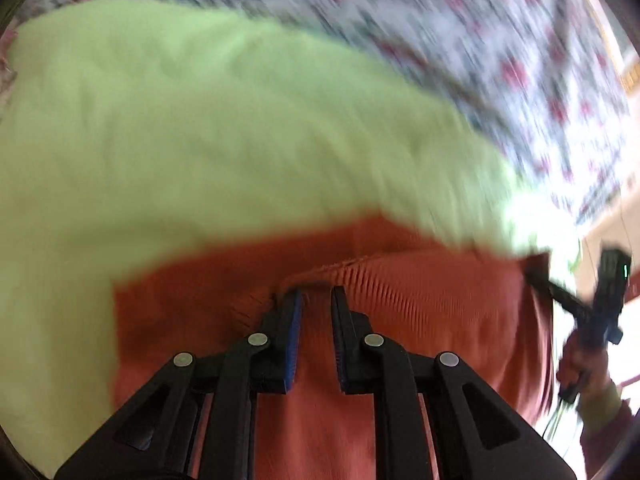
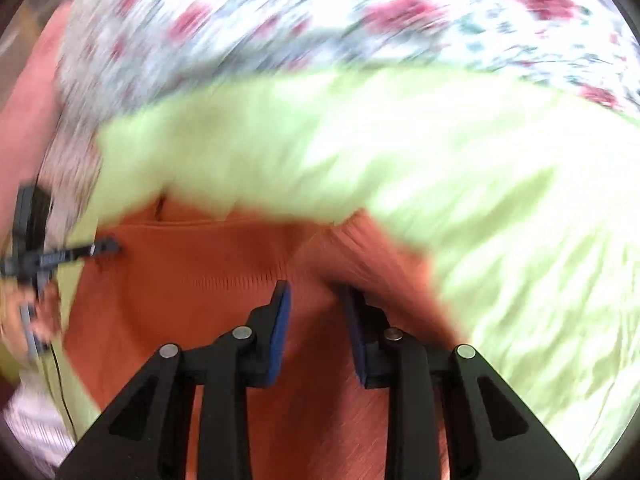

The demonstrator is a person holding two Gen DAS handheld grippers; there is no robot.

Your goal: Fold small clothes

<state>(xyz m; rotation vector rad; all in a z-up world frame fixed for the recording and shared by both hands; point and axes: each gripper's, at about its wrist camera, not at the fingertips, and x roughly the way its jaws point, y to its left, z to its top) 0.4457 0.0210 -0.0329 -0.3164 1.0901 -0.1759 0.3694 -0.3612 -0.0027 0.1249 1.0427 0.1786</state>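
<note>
Orange ribbed garment (image 1: 420, 320) lies on a lime-green cloth (image 1: 200, 120) over a floral bedsheet (image 1: 500, 40), all motion-blurred. Left gripper (image 1: 316, 296) and right gripper (image 2: 316, 292) both have jaws spread, fabric between them, not pinched.

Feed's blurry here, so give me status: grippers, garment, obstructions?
Left gripper and right gripper open at orange garment. Garment on green cloth. Nothing in the way.

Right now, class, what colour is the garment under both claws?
Burnt orange; the garment shows best in the left wrist view.
</note>
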